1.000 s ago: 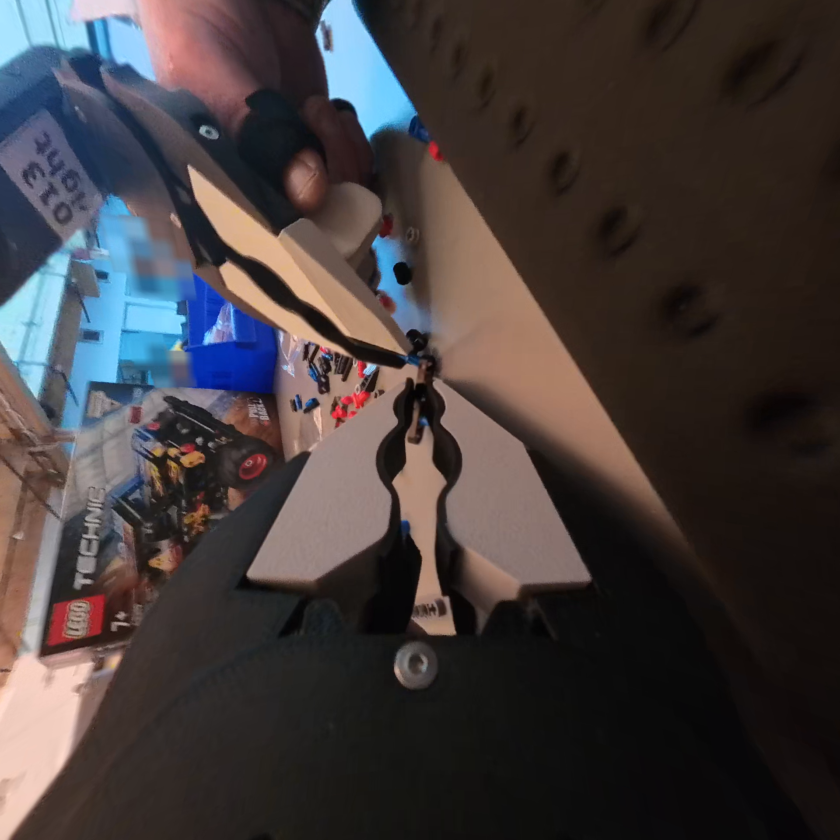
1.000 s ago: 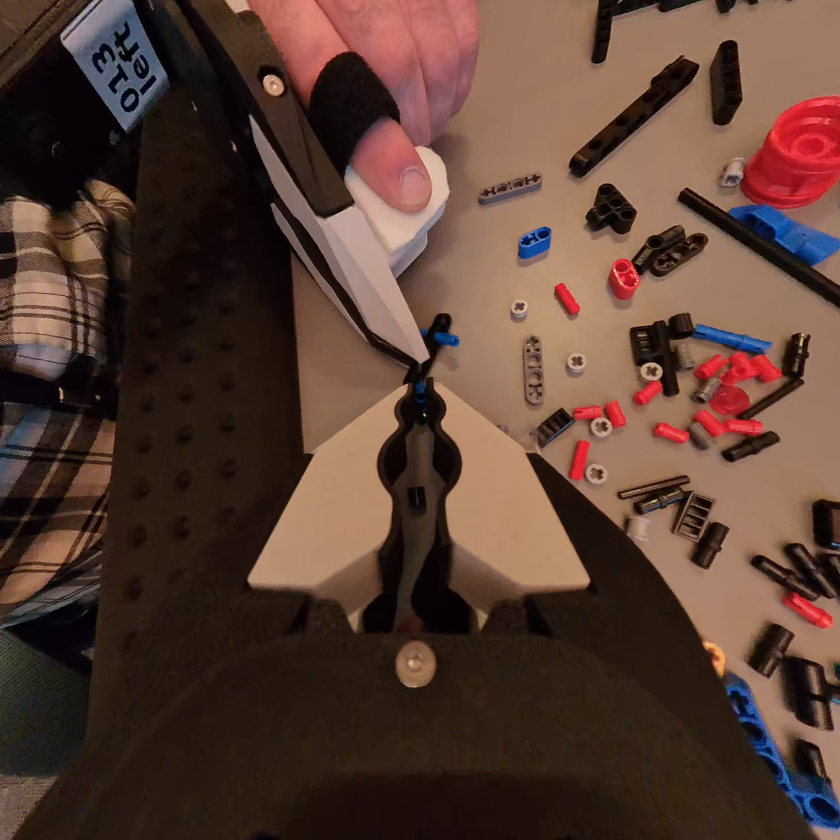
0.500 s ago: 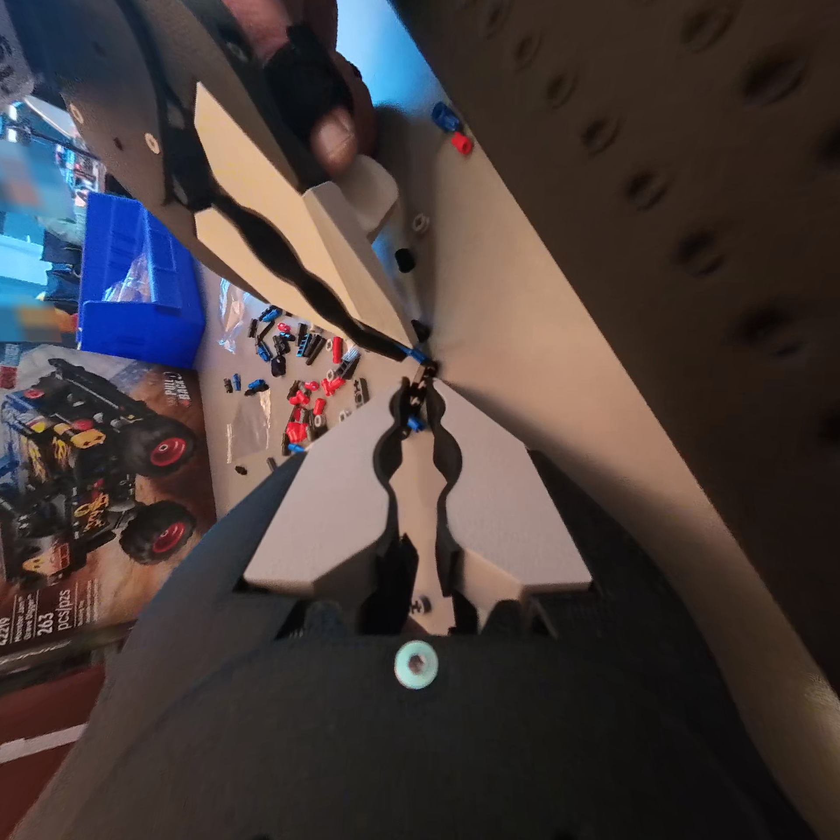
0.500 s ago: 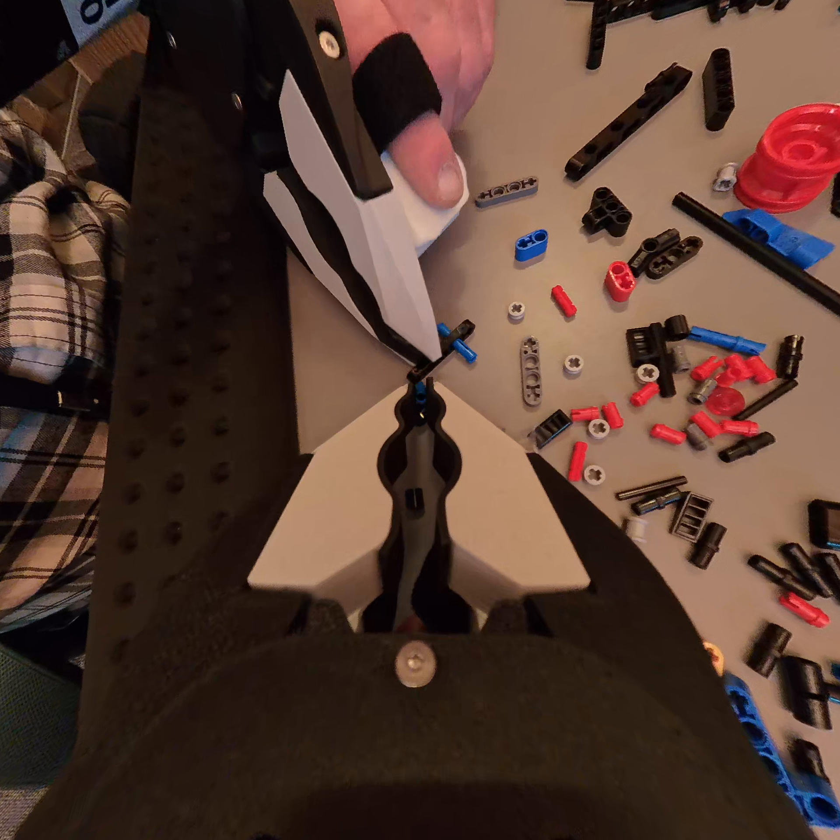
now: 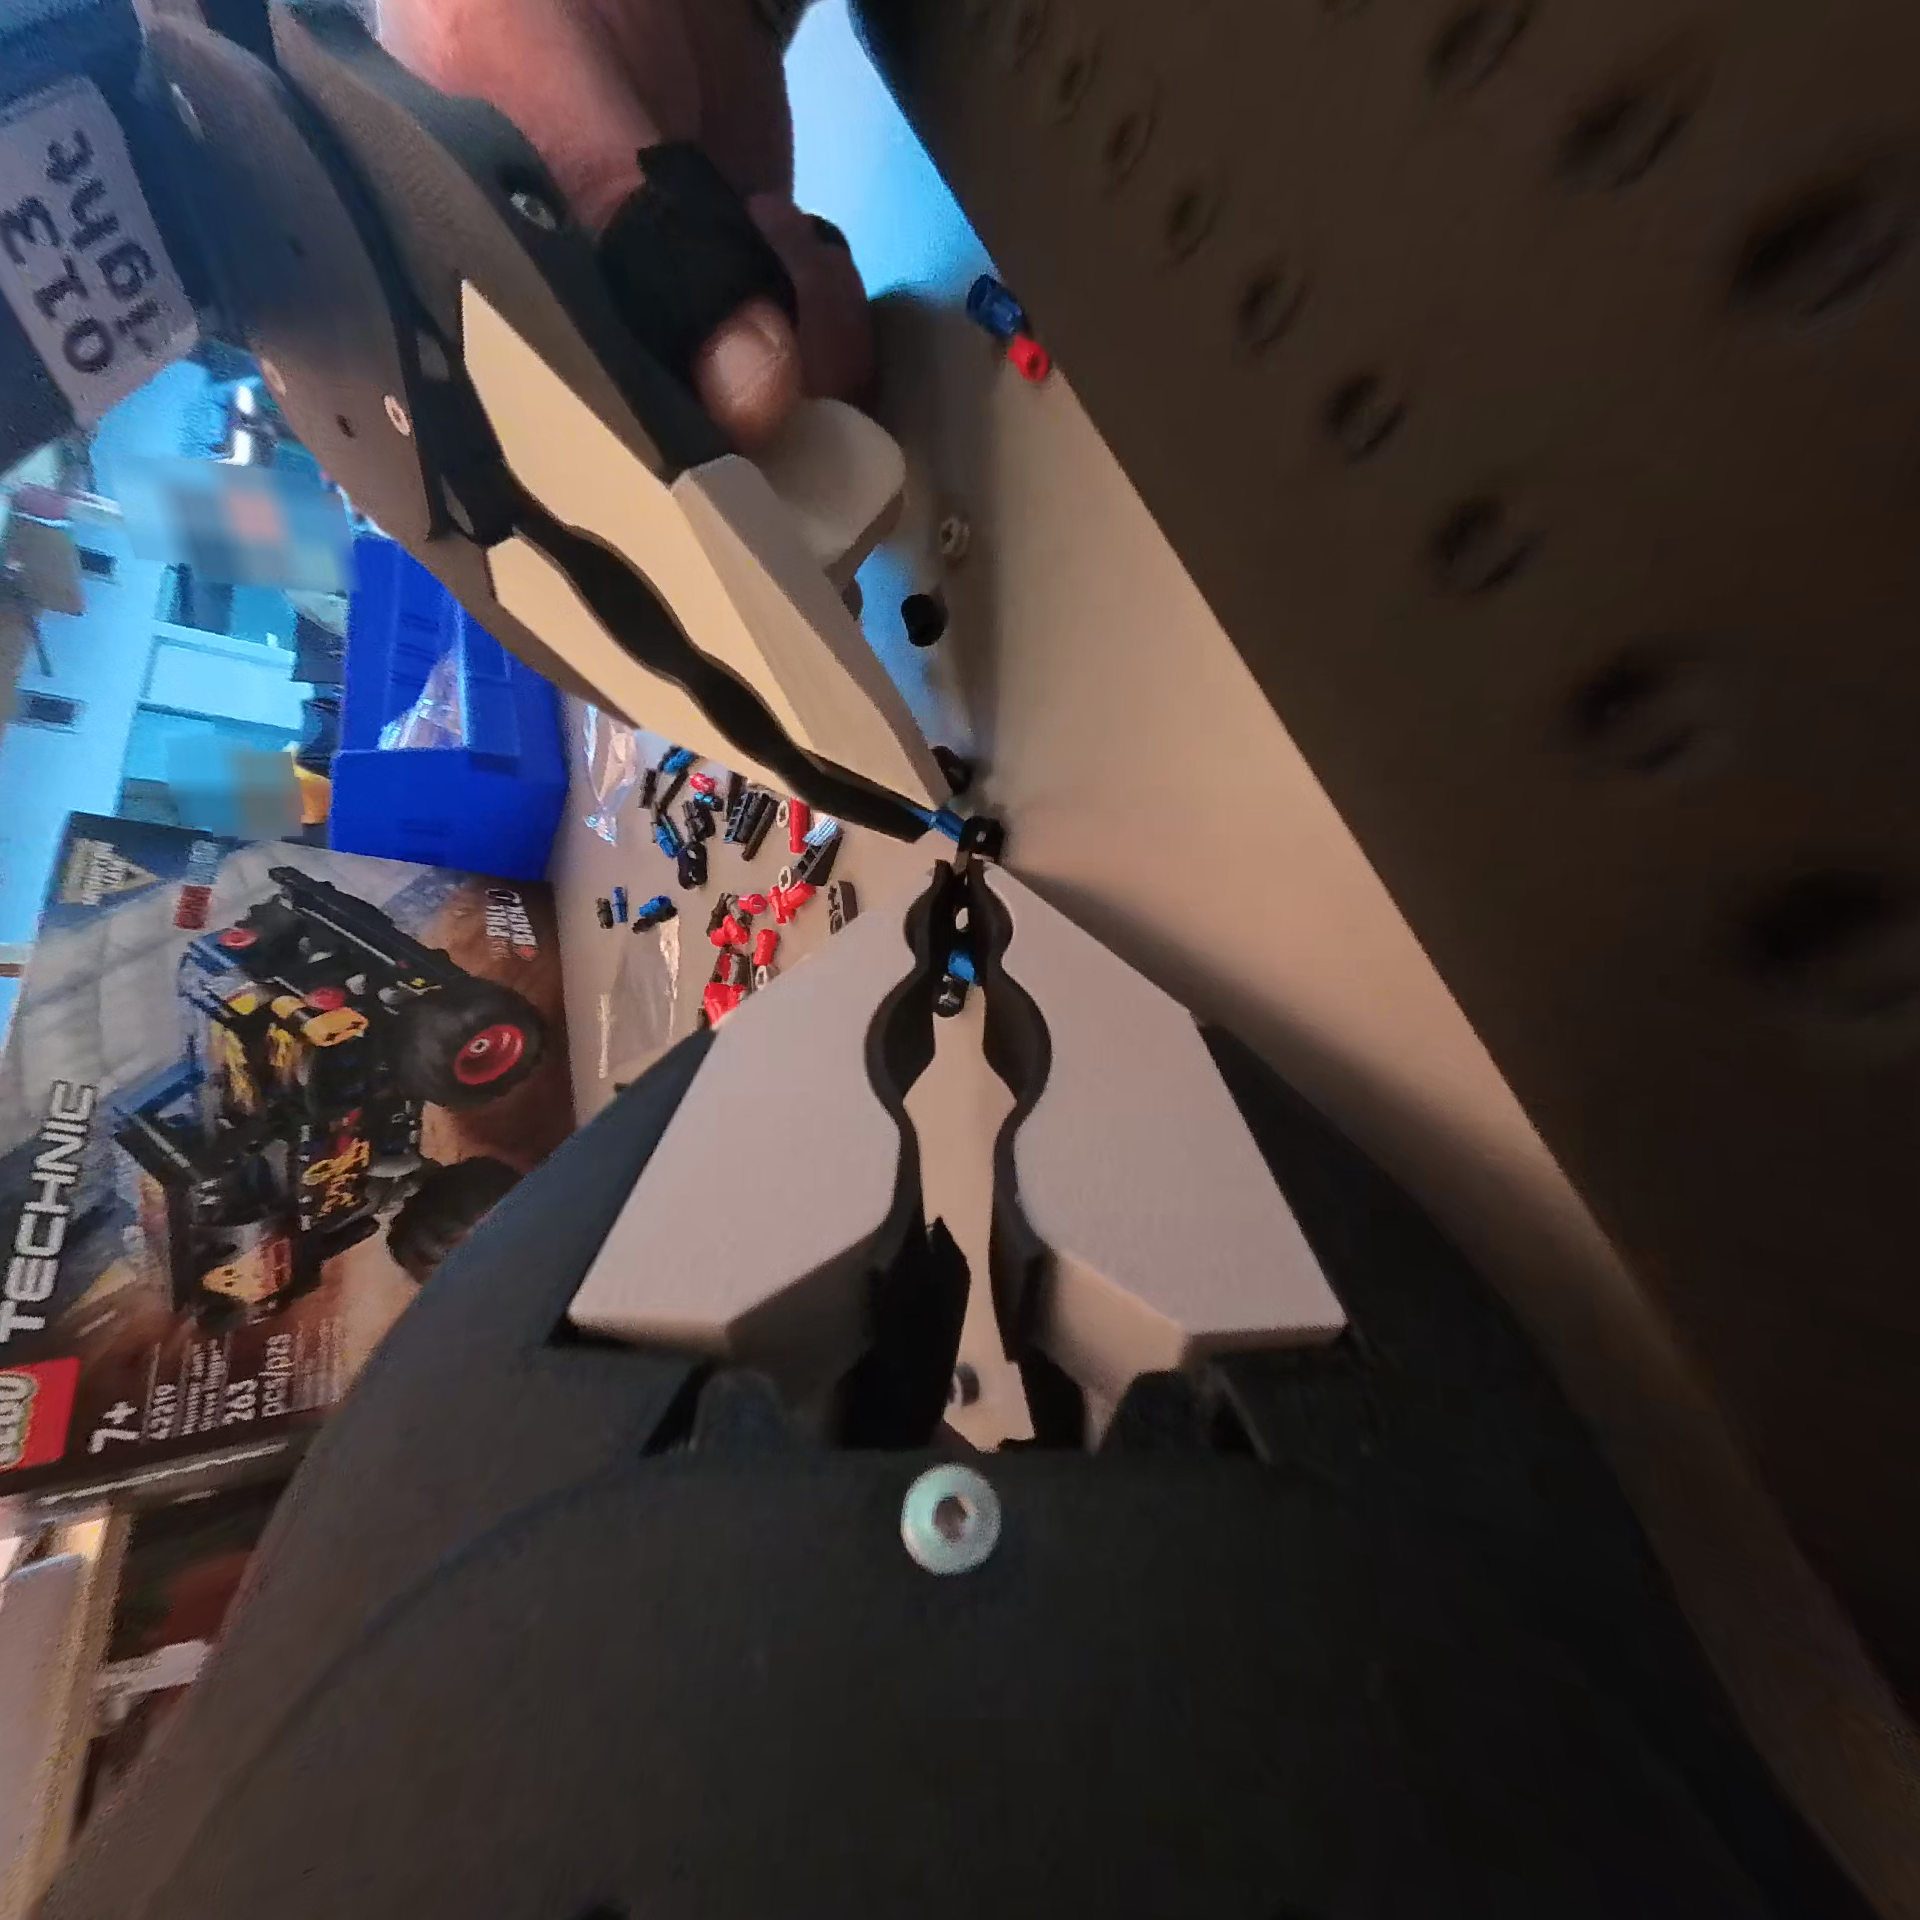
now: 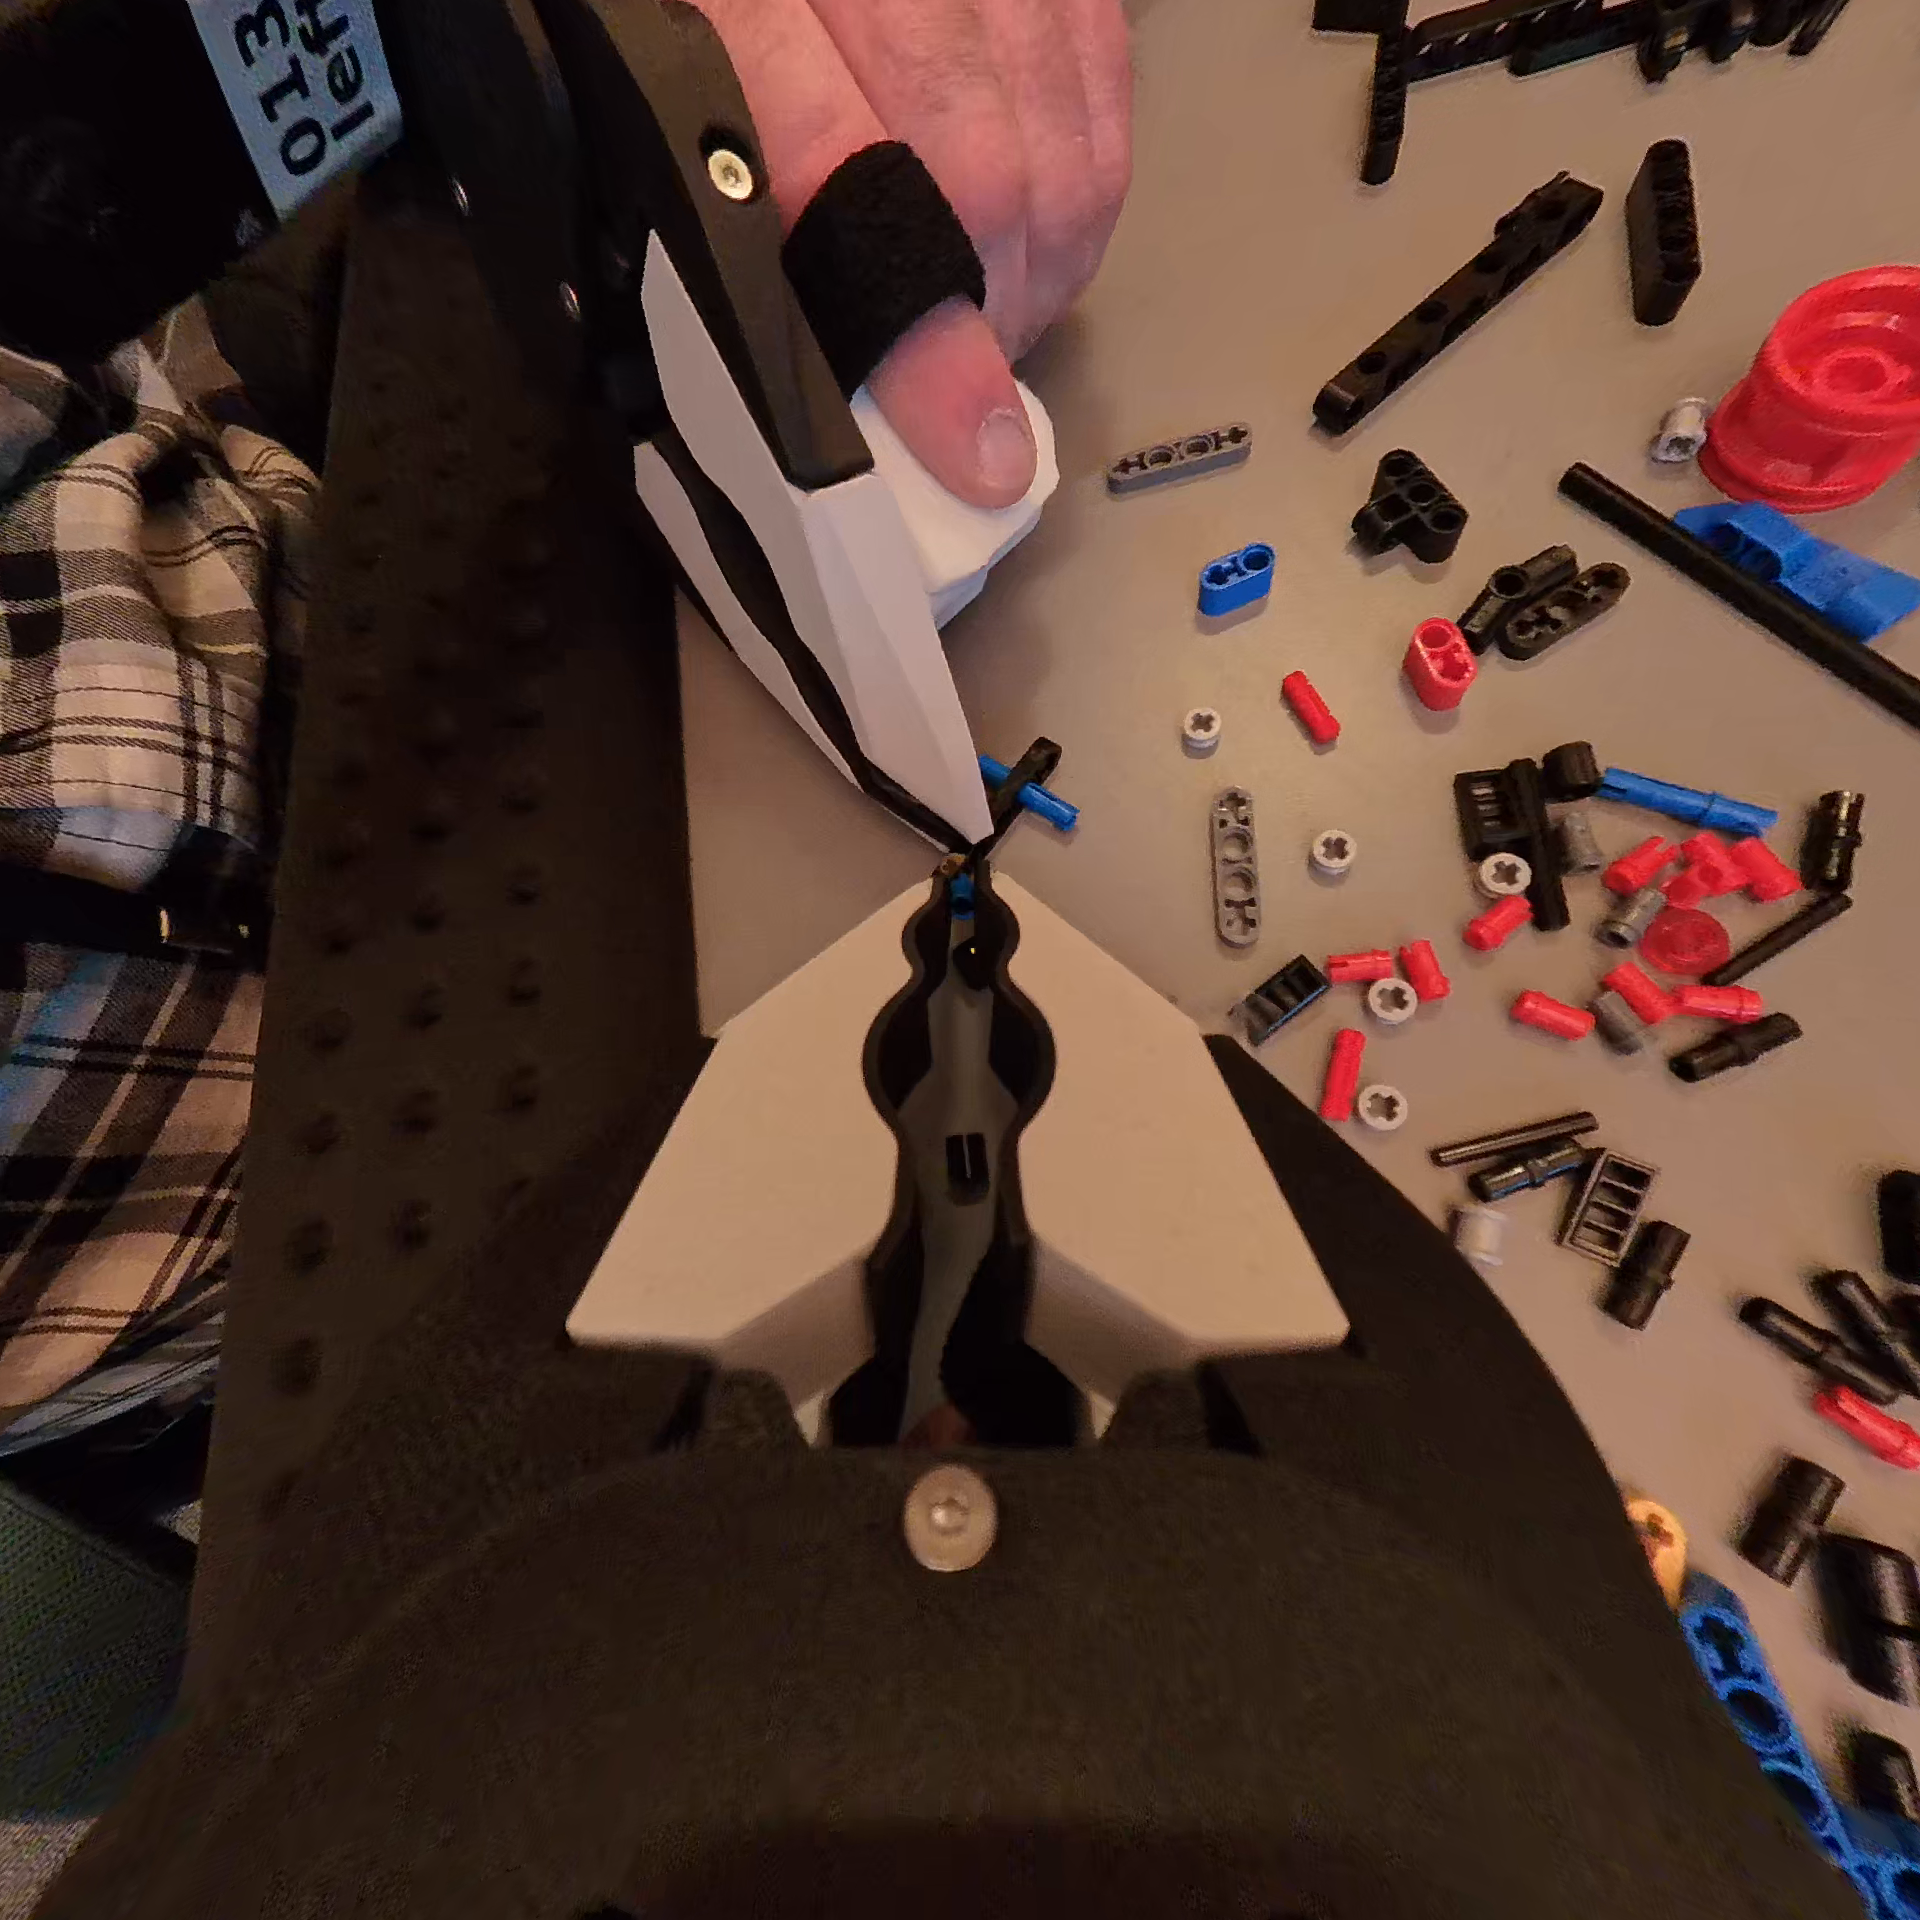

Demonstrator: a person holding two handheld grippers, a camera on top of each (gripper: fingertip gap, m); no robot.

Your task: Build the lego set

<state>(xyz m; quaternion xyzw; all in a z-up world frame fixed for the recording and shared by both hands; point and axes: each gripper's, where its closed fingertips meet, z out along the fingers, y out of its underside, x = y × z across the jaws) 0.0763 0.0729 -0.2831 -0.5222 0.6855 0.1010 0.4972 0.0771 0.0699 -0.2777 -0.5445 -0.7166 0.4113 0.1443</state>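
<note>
1. Since half a second ago: left hand-held gripper (image 5: 961,894) has tilted, so the set's box (image 5: 260,1122) and blue bin (image 5: 447,717) sit differently in its view; the thin black beam (image 6: 1023,795) shows much the same angle in the right wrist view.
2. Left hand-held gripper: clenched on the thin black beam, which carries a blue pin (image 6: 1039,800) through its far end.
3. Right hand-held gripper (image 6: 961,888): clenched on a second blue pin (image 6: 961,886), its tip touching the beam's near end.
4. Both tips meet just above the counter (image 6: 1091,644).
5. Hands: a hand (image 6: 966,156) grips the left tool, a black strap round one finger.
6. Loose parts, right of the tips: red pins, grey bushes, black connectors, a grey thin liftarm (image 6: 1234,868), a small blue liftarm (image 6: 1234,577).
7. Farther out: long black beam (image 6: 1455,301), red wheel hub (image 6: 1829,390).
</note>
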